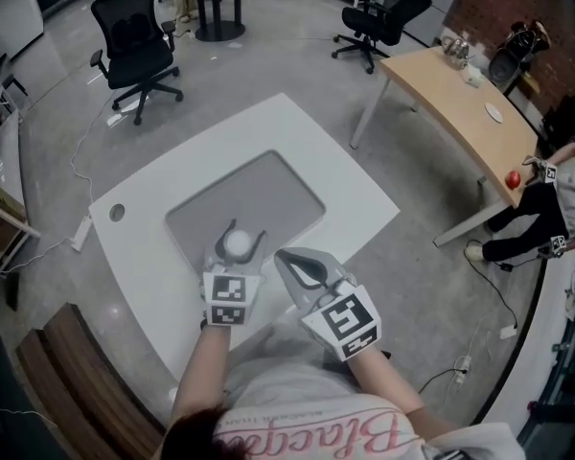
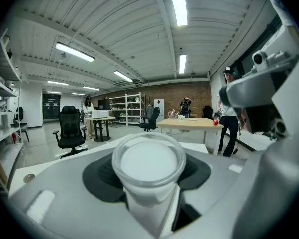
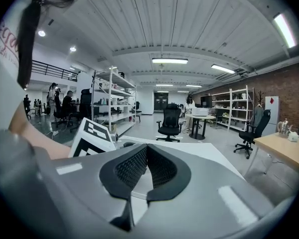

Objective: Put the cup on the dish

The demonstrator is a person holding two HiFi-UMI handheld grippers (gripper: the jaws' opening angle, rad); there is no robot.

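In the head view a clear plastic cup point(image 1: 237, 244) with a white inside sits between the jaws of my left gripper point(image 1: 238, 241), over the near edge of the grey mat point(image 1: 268, 195). The left gripper view looks down along the jaws at the cup point(image 2: 148, 159); my left gripper point(image 2: 148, 183) is shut on its wall just below the rim. My right gripper point(image 1: 286, 257) hangs close beside it on the right, shut with nothing between its dark ribbed pads point(image 3: 132, 168). I see no dish in any view.
The mat lies on a white table point(image 1: 355, 195) with a round hole at its left. A black office chair point(image 1: 134, 41) stands beyond it. At the right, a person point(image 1: 556, 204) sits by a wooden desk point(image 1: 460, 103).
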